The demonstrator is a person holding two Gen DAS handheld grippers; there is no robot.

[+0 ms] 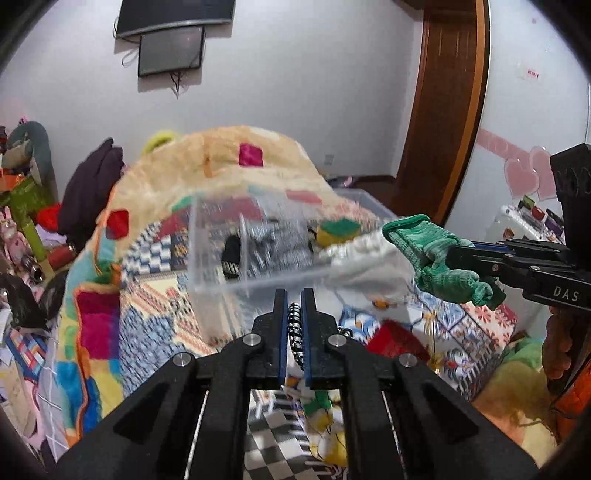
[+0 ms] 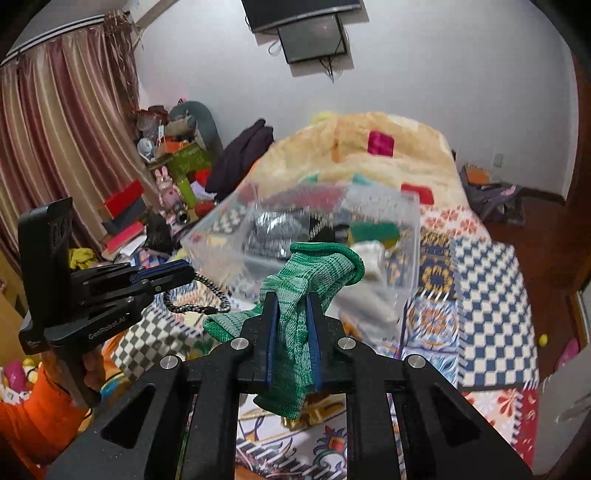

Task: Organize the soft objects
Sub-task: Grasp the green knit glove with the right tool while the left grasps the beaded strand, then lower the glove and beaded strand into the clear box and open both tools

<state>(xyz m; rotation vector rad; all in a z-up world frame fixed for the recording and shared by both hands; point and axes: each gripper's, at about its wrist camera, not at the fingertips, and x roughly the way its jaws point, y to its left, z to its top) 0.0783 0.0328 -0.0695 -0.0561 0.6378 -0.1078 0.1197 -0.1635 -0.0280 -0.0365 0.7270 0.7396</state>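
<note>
A lived-in bedroom at home is showing here: a bed (image 2: 480, 266) is lying under patchwork quilts, striped curtains (image 2: 62, 140) are hanging at one side, a television (image 1: 173, 14) is hanging on the wall, and a wooden door (image 1: 439, 110) is standing nearby.

My left gripper (image 1: 294, 306) is level, its jaws nearly closed, pinching a beaded cord (image 1: 295, 332). My right gripper (image 2: 291, 314) reaches in from the right, clamped tight around a green sock (image 2: 314, 273).
</note>
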